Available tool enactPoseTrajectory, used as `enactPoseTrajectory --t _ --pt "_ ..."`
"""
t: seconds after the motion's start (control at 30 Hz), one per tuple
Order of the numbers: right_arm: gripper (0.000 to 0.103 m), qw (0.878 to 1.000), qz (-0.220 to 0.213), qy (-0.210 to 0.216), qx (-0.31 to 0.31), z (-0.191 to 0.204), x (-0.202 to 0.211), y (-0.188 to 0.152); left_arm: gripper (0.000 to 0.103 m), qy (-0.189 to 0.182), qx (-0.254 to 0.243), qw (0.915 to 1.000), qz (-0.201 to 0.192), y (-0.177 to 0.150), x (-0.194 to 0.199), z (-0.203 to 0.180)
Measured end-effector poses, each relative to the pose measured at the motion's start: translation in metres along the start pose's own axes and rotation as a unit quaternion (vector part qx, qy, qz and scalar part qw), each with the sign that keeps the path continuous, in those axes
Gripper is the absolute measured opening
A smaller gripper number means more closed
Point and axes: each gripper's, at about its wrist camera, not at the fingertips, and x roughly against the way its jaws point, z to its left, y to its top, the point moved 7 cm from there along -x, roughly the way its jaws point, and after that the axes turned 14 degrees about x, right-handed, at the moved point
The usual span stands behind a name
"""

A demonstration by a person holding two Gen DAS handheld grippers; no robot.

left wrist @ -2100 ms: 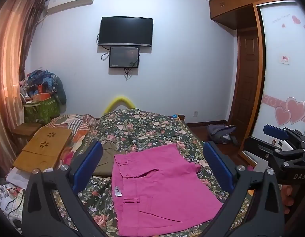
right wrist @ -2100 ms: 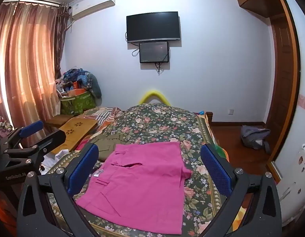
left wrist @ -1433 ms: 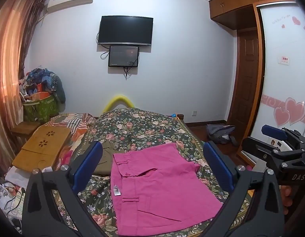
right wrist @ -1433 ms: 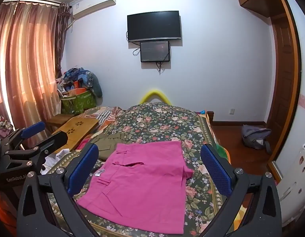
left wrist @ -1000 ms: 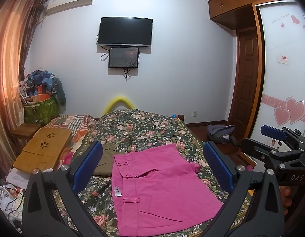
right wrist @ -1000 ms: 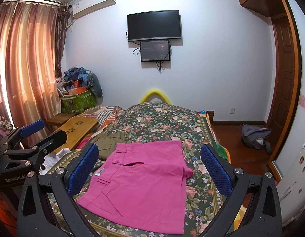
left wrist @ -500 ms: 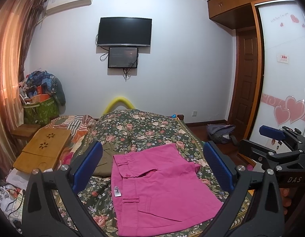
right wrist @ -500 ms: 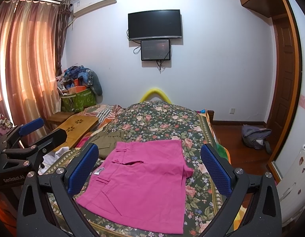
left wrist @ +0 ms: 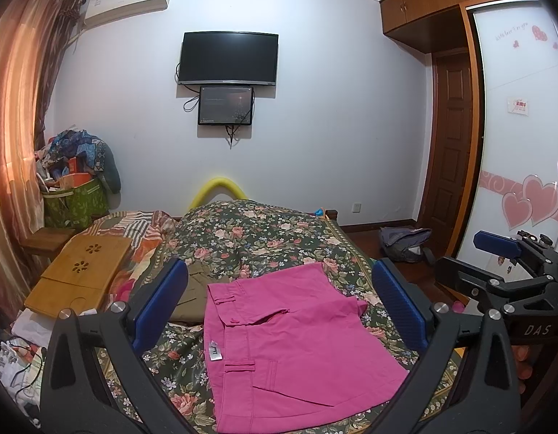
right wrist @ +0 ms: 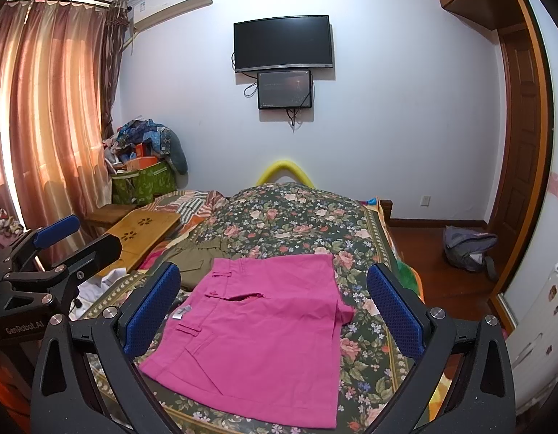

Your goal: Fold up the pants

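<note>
Mostly flat pink pants on bed, near hem cut off; olive garment apparently part-hidden; both tongs spread wide, empty.

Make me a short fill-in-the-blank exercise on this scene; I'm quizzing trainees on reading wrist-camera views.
1. The pants lying on the bed are ____ in colour.
2. Both the left gripper and the right gripper have their jaws ____.
3. Two dark screens hang on the wall; the television is mounted ____ the smaller screen.

Missing words: pink; open; above
</note>
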Motion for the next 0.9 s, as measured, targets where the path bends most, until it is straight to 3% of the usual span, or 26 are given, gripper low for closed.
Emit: enactPoseTrajectory --t 0.9 --pt "0.103 1.000 0.006 0.001 -0.004 -0.0038 -0.0019 -0.0022 0.103 0.000 0.002 1.0000 0.004 -0.0028 -0.0031 0.0024"
